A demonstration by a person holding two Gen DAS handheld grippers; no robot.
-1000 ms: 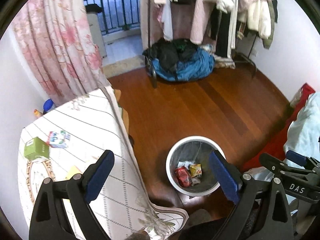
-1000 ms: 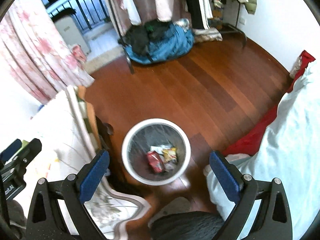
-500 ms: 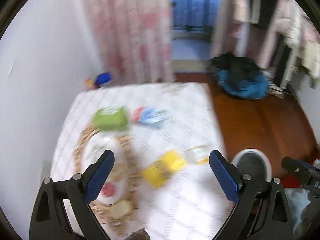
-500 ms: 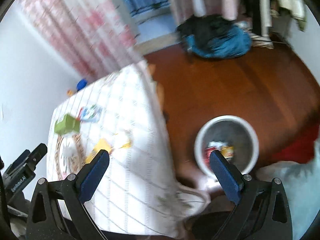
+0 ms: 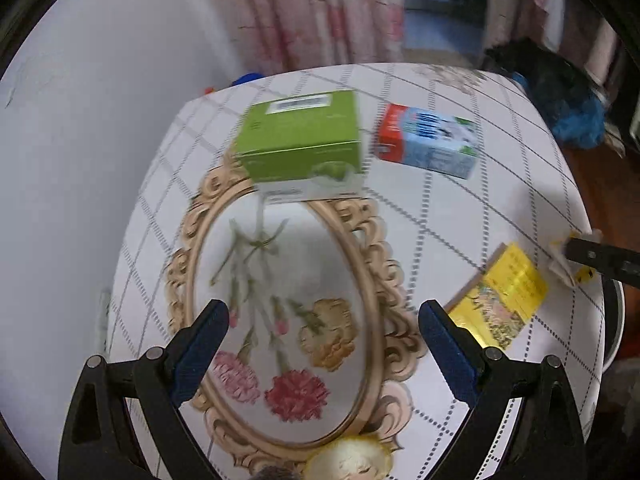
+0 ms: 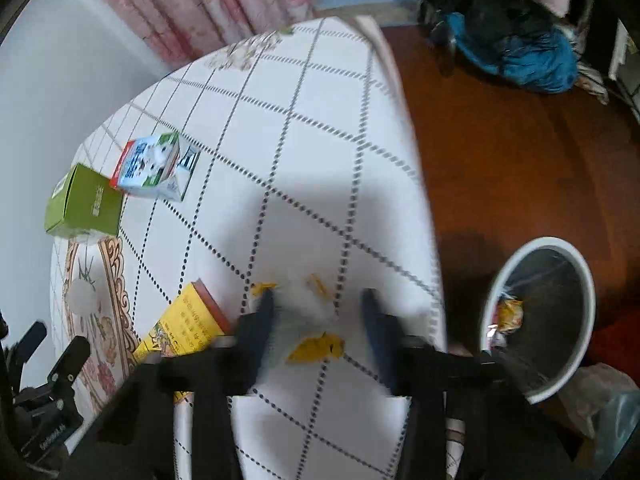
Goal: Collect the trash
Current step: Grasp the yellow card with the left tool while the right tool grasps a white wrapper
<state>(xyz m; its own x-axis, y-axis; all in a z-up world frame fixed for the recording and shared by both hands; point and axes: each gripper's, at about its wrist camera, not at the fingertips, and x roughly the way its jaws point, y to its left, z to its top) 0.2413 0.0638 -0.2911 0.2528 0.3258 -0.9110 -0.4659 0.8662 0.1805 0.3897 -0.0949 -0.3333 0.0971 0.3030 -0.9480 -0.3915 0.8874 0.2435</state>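
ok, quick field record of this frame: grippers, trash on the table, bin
left gripper: open, empty, over the oval floral print of the tablecloth
right gripper: open, motion-blurred, straddling a clear-and-yellow wrapper
other table items: green box, blue-and-red carton, yellow packet
bin: white rim, on the wood floor beside the table, some wrappers inside
contact: cannot tell whether the right gripper touches the wrapper
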